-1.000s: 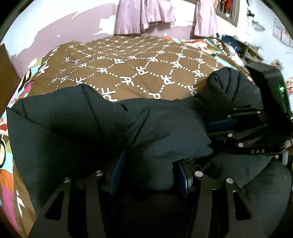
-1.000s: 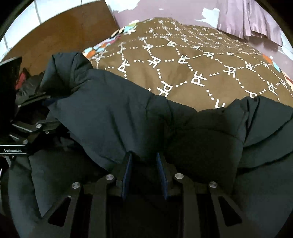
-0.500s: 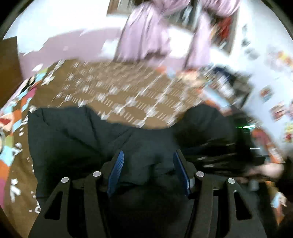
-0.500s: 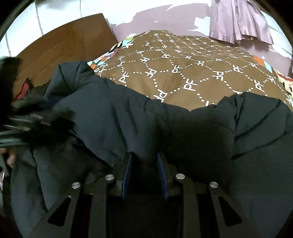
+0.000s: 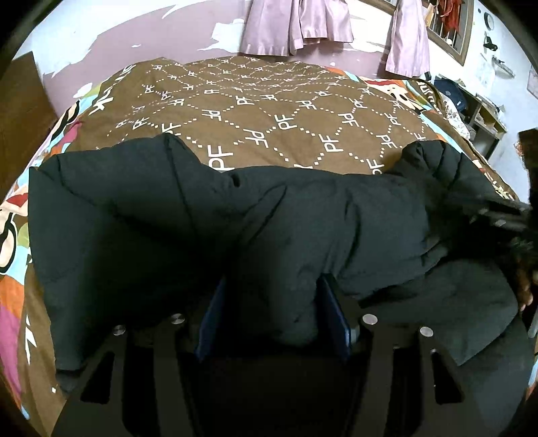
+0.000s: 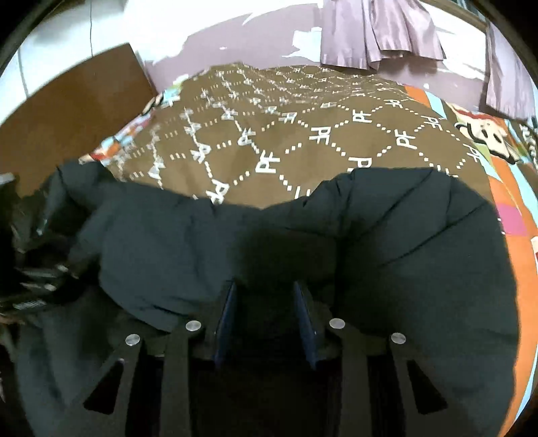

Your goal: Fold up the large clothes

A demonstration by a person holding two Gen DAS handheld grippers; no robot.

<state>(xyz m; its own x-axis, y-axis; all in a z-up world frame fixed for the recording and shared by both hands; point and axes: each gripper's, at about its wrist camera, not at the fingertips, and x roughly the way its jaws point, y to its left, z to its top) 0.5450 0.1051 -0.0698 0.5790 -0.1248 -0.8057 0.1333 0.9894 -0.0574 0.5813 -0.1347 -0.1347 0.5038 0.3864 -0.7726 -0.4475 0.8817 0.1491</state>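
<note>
A large black puffer jacket [image 5: 235, 222] lies across the near part of the bed; it also fills the lower right wrist view [image 6: 386, 242]. My left gripper [image 5: 274, 312] has its blue-padded fingers apart around a thick fold of the jacket. My right gripper [image 6: 265, 312] has its fingers closer together on another fold. The right gripper shows blurred at the right edge of the left wrist view [image 5: 511, 222]. The left gripper shows blurred at the left edge of the right wrist view [image 6: 30, 269].
The bed has a brown cover [image 5: 269, 111] with white letters and a bright cartoon border [image 6: 511, 188]. A purple wall with pink curtains [image 5: 296, 27] stands behind. A wooden board [image 6: 67, 111] is at the left, and shelves [image 5: 484, 114] at the right.
Both grippers have moved apart along the jacket, so it lies spread wider. The right gripper's fingers stand a little wider than a second ago. The left wrist view swung up, then back.
</note>
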